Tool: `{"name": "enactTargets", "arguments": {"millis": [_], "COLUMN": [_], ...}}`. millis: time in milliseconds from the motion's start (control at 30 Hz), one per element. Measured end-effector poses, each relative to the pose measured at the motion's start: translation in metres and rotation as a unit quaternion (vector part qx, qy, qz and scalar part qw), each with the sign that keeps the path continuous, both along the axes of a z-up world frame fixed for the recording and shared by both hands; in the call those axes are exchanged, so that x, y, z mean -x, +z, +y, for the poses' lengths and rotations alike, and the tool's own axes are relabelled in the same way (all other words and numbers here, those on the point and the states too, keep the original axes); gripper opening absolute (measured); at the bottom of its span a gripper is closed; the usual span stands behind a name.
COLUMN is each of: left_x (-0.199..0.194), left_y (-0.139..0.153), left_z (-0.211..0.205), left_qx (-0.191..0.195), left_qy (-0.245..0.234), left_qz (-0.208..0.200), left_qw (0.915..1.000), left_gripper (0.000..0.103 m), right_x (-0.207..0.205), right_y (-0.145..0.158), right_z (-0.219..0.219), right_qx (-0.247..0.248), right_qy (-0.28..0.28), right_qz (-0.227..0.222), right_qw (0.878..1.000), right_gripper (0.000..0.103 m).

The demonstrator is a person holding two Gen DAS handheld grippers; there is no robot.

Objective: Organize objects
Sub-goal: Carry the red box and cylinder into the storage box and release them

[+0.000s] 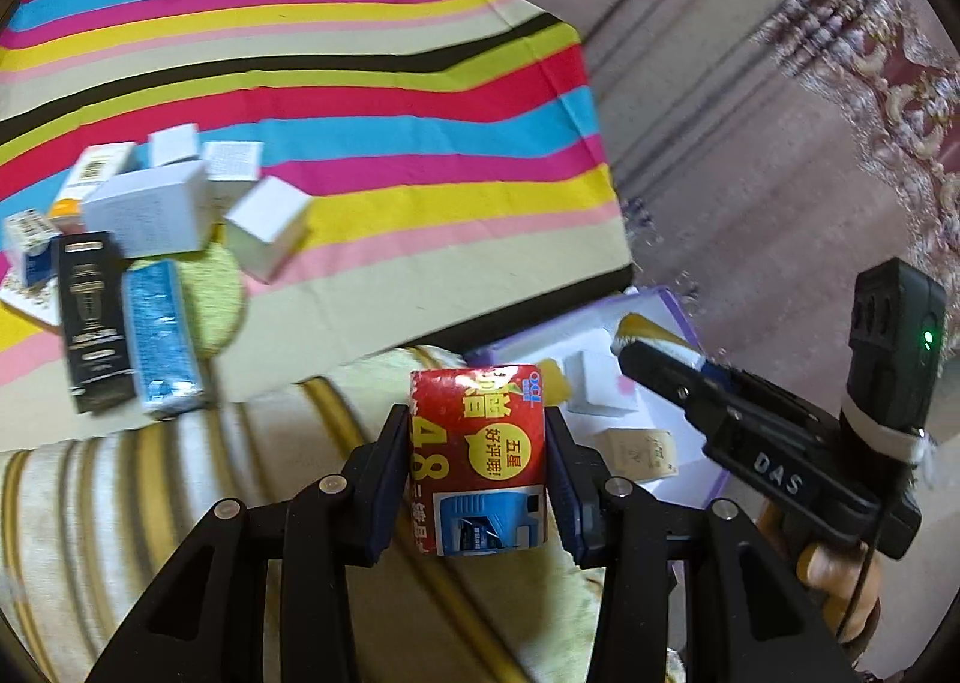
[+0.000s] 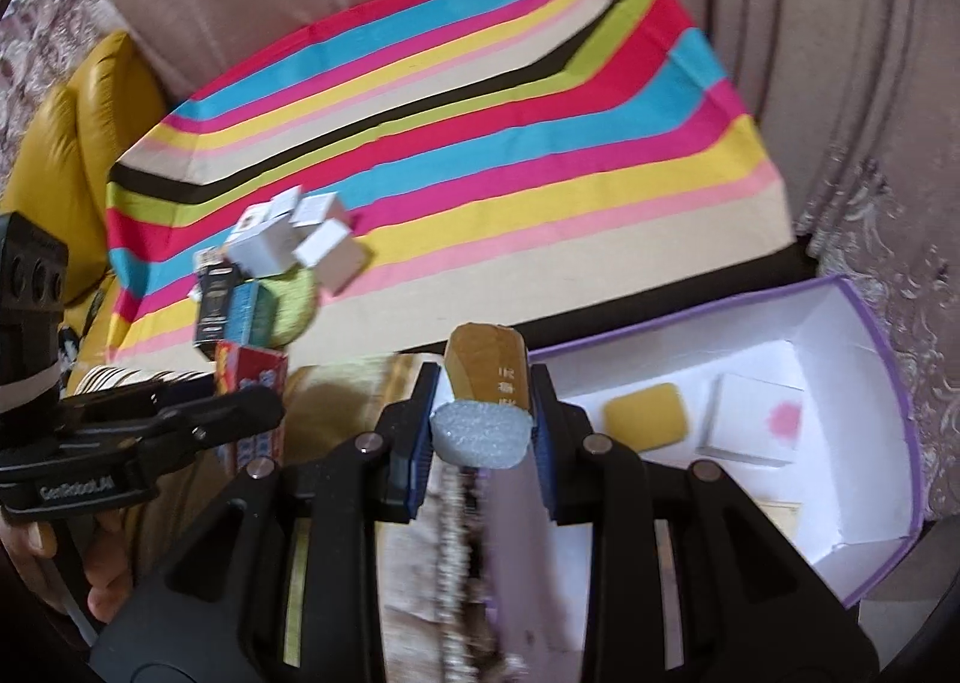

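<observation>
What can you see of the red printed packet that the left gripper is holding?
The red printed packet is a small block in glossy wrapping, mostly red, with yellow characters, an orange speech bubble and a blue picture near its lower end. It stands roughly upright between the two fingers of the left gripper, which press on its left and right sides. Its print appears upside down in this view. It is held in the air above a striped cream cushion.

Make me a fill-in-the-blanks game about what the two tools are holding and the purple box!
1. The left tool is shut on a ____ packet with yellow writing.
2. The right tool grips an amber block with a ____ foam end.
3. The purple-rimmed box holds a ____ sponge beside a white carton.

Missing words: red; white; yellow
</observation>
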State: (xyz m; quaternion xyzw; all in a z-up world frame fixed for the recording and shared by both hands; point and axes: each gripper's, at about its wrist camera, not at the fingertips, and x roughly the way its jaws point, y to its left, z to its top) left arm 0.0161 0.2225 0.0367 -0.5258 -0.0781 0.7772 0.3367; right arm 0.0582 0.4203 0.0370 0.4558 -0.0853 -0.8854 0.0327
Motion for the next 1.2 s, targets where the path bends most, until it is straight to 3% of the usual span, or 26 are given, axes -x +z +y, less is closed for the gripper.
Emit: {"name": "enactTargets", "arguments": {"millis": [600, 667, 733, 933, 1100, 1200], "left_x": [-0.022, -0.022, -0.022, -0.022, -0.022, -0.019], "left_y": [-0.016, -0.017, -0.017, -0.015, -0.008, -0.002], "left_z": [0.068, 0.071, 0.071, 0.067, 0.061, 0.054], "left_qx": [-0.051, -0.057, -0.056, -0.060, -0.055, -0.053], "left_qy": [-0.100, -0.106, -0.105, -0.095, -0.076, -0.059], "left_qz": [-0.062, -0.071, -0.070, -0.063, -0.029, -0.010], "left_qw": [0.9918, 0.9901, 0.9904, 0.9917, 0.9952, 0.9968], "left_gripper": [0.045, 0.050, 0.058, 0.061, 0.065, 0.066], "right_x": [-0.014, -0.014, -0.015, -0.013, -0.013, -0.013], "right_y": [0.007, 0.008, 0.009, 0.010, 0.013, 0.017], "right_z": [0.071, 0.073, 0.074, 0.069, 0.065, 0.060], "right_qx": [-0.031, -0.027, -0.025, -0.027, -0.045, -0.057], "right_qy": [-0.081, -0.086, -0.085, -0.078, -0.082, -0.081], "right_qz": [0.006, 0.004, 0.007, 0.009, 0.017, 0.026], "right_qw": [0.996, 0.996, 0.996, 0.997, 0.995, 0.995], "right_gripper": [0.034, 0.042, 0.059, 0.068, 0.084, 0.088]}}
